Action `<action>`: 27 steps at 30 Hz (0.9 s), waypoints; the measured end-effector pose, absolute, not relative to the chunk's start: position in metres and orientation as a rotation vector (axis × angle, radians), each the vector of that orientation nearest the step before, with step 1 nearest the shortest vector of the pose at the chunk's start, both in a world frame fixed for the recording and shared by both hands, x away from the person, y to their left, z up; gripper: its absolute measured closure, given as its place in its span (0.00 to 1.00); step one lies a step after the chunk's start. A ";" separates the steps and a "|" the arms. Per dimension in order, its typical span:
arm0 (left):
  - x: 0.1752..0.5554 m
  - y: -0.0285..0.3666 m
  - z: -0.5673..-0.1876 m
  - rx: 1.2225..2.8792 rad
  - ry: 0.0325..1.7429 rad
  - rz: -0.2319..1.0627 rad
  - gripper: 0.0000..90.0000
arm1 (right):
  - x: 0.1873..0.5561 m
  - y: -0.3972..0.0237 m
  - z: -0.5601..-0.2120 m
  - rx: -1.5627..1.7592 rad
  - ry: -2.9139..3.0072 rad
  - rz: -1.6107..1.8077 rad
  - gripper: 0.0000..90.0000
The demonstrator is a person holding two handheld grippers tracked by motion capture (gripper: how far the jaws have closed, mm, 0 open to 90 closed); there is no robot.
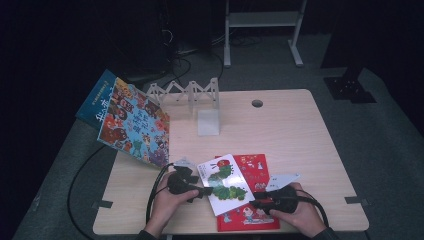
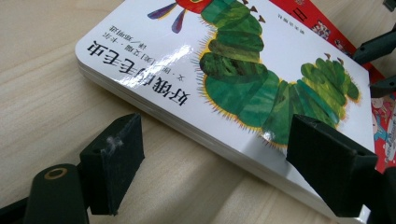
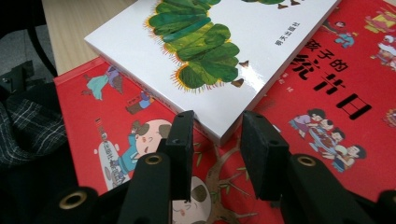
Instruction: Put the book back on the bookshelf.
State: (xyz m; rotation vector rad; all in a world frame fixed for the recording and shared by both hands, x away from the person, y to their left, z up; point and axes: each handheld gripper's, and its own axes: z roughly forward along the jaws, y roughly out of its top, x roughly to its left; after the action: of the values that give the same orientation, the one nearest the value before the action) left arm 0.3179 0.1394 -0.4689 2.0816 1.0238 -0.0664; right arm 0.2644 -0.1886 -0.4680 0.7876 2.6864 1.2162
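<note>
A white board book with a green caterpillar [image 1: 223, 182] lies slanted on a red picture book [image 1: 252, 167] near the table's front edge. My left gripper [image 1: 202, 192] points right at its left edge. In the left gripper view the jaws stand wide apart around the lower edge of the white book [image 2: 243, 70], one over the bare wood, one over the cover; left gripper [image 2: 219, 163] is open. My right gripper [image 1: 256, 198] points left at the book's near corner. In the right gripper view that corner of the white book [image 3: 219, 133] sits in the gap of the right gripper [image 3: 219, 151], pads not pressing on it.
A colourful picture book [image 1: 135, 122] leans at the back left with a blue book [image 1: 97, 97] behind it. A white folding rack [image 1: 187, 94] and a white block [image 1: 208, 122] stand at the back. The wooden table [image 1: 290, 135] has a cable hole [image 1: 257, 103].
</note>
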 end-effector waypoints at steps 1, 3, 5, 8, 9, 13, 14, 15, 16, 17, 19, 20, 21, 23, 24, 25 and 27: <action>0.318 0.139 -0.469 2.075 1.029 -0.073 0.19 | 0.264 -0.188 -0.468 0.786 2.691 1.220 0.72; 0.318 0.139 -0.469 2.072 1.033 -0.079 0.18 | 0.263 -0.185 -0.468 0.769 2.703 1.227 0.73; 0.319 0.140 -0.470 2.060 1.038 -0.082 0.17 | 0.261 -0.182 -0.468 0.749 2.714 1.228 0.74; 0.319 0.142 -0.471 2.037 1.045 -0.100 0.17 | 0.260 -0.179 -0.468 0.729 2.728 1.237 0.75; 0.319 0.143 -0.471 2.031 1.046 -0.105 0.17 | 0.259 -0.179 -0.468 0.730 2.730 1.234 0.75; 0.322 0.142 -0.469 2.046 1.066 -0.113 0.20 | 0.260 -0.178 -0.468 0.733 2.736 1.236 0.75; 0.323 0.143 -0.468 2.038 1.080 -0.121 0.24 | 0.260 -0.178 -0.468 0.734 2.738 1.237 0.74; 0.324 0.144 -0.469 2.018 1.093 -0.152 0.28 | 0.260 -0.178 -0.468 0.736 2.740 1.238 0.74; 0.326 0.144 -0.469 2.009 1.098 -0.160 0.28 | 0.260 -0.178 -0.468 0.738 2.739 1.242 0.74; 0.327 0.144 -0.469 2.001 1.104 -0.162 0.30 | 0.260 -0.178 -0.468 0.738 2.739 1.244 0.74; 0.329 0.145 -0.469 1.983 1.124 -0.178 0.31 | 0.261 -0.179 -0.468 0.746 2.743 1.249 0.74; 0.329 0.145 -0.469 1.973 1.133 -0.180 0.33 | 0.261 -0.179 -0.468 0.746 2.744 1.250 0.75; 0.329 0.146 -0.469 1.969 1.138 -0.178 0.36 | 0.261 -0.179 -0.468 0.748 2.745 1.251 0.75; 0.330 0.147 -0.469 1.953 1.144 -0.184 0.38 | 0.262 -0.179 -0.468 0.748 2.746 1.252 0.75; 0.330 0.148 -0.467 1.934 1.144 -0.188 0.38 | 0.262 -0.179 -0.468 0.748 2.747 1.252 0.75; 0.330 0.149 -0.466 1.911 1.136 -0.192 0.40 | 0.262 -0.180 -0.468 0.749 2.748 1.252 0.74; 0.330 0.149 -0.463 1.843 1.103 -0.254 0.46 | 0.262 -0.181 -0.468 0.750 2.748 1.253 0.75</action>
State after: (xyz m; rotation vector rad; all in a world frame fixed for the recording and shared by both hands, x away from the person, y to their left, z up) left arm 0.3297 0.1495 -0.4625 1.8434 1.1031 -0.2541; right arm 0.2623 -0.1805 -0.4682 0.7497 2.7479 1.2532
